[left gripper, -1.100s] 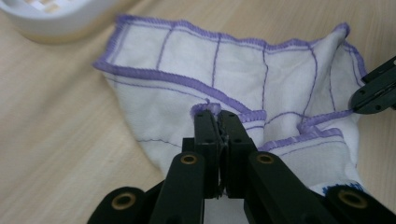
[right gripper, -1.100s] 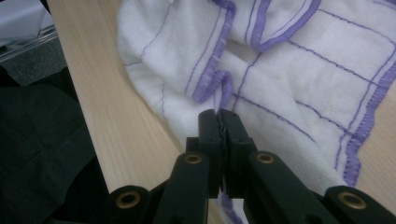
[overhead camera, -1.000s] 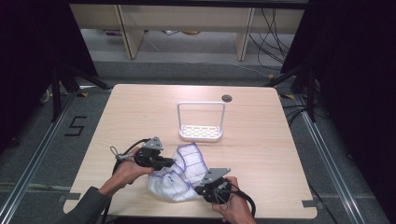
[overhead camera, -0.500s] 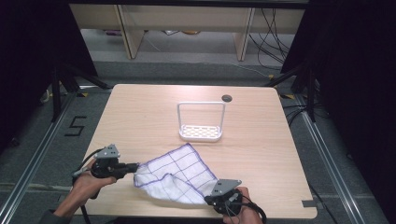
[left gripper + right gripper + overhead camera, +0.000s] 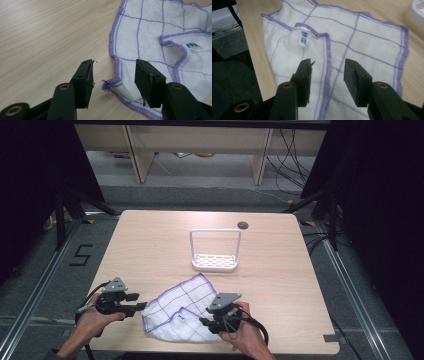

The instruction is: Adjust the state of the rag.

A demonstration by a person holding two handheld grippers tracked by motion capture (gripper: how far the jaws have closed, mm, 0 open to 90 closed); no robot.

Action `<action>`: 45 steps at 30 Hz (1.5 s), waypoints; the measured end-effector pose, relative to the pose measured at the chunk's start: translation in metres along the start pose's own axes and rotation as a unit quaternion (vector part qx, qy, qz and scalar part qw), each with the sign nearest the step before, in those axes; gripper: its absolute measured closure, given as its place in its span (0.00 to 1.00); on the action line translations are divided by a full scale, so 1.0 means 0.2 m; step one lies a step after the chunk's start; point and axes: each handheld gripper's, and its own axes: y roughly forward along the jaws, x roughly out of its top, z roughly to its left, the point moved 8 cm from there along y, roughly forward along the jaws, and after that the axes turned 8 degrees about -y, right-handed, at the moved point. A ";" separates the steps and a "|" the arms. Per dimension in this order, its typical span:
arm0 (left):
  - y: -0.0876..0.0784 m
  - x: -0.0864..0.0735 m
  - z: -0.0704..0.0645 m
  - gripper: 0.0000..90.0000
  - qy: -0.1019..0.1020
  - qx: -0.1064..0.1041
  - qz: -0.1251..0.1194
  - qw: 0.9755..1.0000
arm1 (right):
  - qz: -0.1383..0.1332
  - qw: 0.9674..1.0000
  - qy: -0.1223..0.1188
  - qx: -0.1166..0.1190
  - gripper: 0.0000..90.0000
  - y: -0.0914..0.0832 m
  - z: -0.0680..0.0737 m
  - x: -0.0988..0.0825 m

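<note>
Since the earlier frames, the cloth (image 5: pixel 182 312) has been drawn out from a bunched heap into a flatter sheet, and the left gripper (image 5: pixel 141 306) has been carried out toward the near left of the table (image 5: pixel 150 245). Both sets of jaws have just been opening: the left gripper's stand apart with a purple-hemmed corner of the cloth lying loose between them, unpinched, and the right gripper (image 5: pixel 206 323) is held with its jaws apart just above the cloth, nothing pressed between the pads.

From the high view, the cloth is seen at the near middle of the table, between the two grippers, with its long axis running from the near right up to a corner pointing far, toward the white rack (image 5: pixel 215 252). That rack is set well apart from it, toward the far middle.

What the high view leaves small is made plain in the left gripper view (image 5: pixel 113 75): the corner curls up slightly off the wood. In the right gripper view (image 5: pixel 327 72) a folded-over flap with a small blue label (image 5: pixel 303 38) is shown; its print appears too blurred to be read.
</note>
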 end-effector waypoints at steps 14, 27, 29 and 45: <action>0.05 0.03 -0.02 0.52 0.016 -0.010 0.021 1.000 | 0.035 0.998 -0.032 0.043 0.57 0.29 0.09 0.15; 0.08 0.03 0.00 0.51 0.004 -0.011 0.025 1.000 | 0.012 0.997 -0.059 0.051 0.98 0.24 0.11 0.17; 0.08 0.03 0.00 0.51 0.005 -0.011 0.025 1.000 | 0.002 0.997 -0.067 0.042 0.98 0.17 0.13 0.17; 0.32 0.22 -0.16 0.48 0.039 -0.038 0.054 0.997 | 0.009 0.996 -0.036 0.077 0.98 0.06 0.40 -0.05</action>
